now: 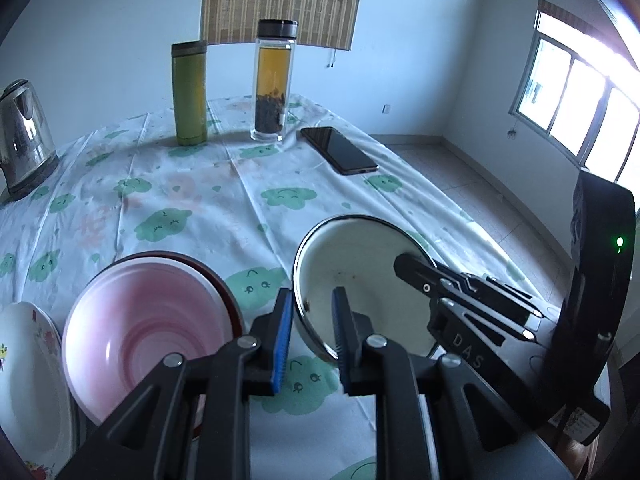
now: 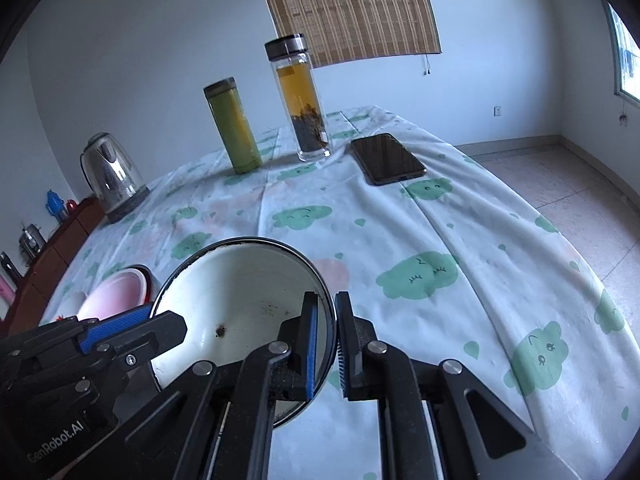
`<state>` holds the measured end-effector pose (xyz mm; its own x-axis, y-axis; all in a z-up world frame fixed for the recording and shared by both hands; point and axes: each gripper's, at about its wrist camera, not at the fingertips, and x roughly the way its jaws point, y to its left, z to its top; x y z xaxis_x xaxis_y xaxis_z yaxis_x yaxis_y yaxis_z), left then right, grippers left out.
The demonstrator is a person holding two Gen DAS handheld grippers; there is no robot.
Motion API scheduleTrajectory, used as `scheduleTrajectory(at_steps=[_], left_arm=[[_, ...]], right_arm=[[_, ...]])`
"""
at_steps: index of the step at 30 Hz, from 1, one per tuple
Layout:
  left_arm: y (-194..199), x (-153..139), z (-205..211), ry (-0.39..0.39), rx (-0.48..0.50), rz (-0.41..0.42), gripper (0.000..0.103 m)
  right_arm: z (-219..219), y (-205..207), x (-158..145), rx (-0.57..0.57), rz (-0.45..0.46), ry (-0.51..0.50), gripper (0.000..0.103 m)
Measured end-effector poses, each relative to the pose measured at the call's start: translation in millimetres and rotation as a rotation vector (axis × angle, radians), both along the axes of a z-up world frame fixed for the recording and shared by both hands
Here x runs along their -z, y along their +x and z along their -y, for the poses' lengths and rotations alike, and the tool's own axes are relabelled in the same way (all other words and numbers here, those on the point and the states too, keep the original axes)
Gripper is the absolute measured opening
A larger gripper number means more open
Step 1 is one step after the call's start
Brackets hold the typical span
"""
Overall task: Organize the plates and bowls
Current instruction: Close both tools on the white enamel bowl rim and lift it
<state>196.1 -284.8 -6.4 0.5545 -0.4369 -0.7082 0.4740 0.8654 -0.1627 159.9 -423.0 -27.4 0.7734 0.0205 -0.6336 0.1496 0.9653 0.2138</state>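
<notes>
The white enamel bowl [image 2: 248, 300] with its thin dark metal rim is held tilted above the desk [image 1: 240, 200]. The right tool [image 2: 327, 344] is clenched on the near rim, and the left tool [image 1: 312, 336] grips the opposite edge. A smooth pink bowl [image 1: 148, 324] sits beside a flowered plate [image 1: 24, 360] (both glossy). Behind stand a green flask [image 1: 189, 94], a glass tea bottle [image 1: 274, 80], a phone [image 1: 338, 150] and a steel kettle [image 1: 24, 136].

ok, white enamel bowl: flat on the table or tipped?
Tipped. The white enamel bowl faces the cameras, lifted, its rim pinched by the left gripper and the right gripper.
</notes>
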Motion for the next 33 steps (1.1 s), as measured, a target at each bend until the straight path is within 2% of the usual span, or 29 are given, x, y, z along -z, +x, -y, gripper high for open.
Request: scheduleTrajectory(at_steps=[12,33], left_arm=[[-3.9,-3.7,-10.1,0.043,-0.036,0.072,0.017],[-11.7,-16.1,-45.3,0.01,-0.097,0.145,0.017]], right_arm=[[-16.0,-5.3,-14.8,-0.05,0.084,-0.019,0.01],[-48.2,-13.8,-31.3,-0.119,0.221,-0.056,0.01]])
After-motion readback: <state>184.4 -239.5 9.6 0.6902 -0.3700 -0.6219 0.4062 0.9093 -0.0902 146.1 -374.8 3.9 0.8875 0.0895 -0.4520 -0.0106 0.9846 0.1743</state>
